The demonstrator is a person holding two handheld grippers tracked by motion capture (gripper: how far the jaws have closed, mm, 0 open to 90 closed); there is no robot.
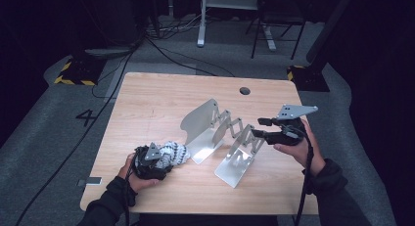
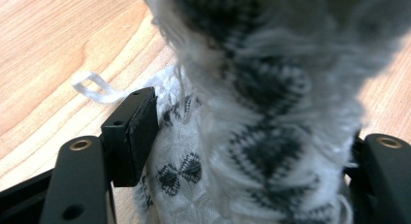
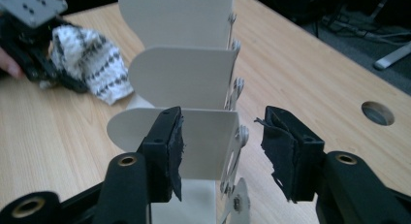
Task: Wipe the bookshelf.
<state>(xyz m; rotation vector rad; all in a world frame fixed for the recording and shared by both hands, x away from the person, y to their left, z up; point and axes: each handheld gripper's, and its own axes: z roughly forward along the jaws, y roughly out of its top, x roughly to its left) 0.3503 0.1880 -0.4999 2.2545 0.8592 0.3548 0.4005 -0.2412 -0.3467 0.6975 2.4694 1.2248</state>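
Down at the near-left of the surface [image 1: 147, 96], the left gripper [image 1: 155, 160] has its fingers loosened around a knitted cloth [image 1: 174, 151]. Right gripper [image 1: 260, 127] hangs unclenched, empty, beside the metal rack [image 1: 215, 133]

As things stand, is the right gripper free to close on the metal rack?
Probably yes. The right gripper has its jaws apart, just beyond the nearest plate of the rack, with nothing between them. The sock lies off at the left gripper.
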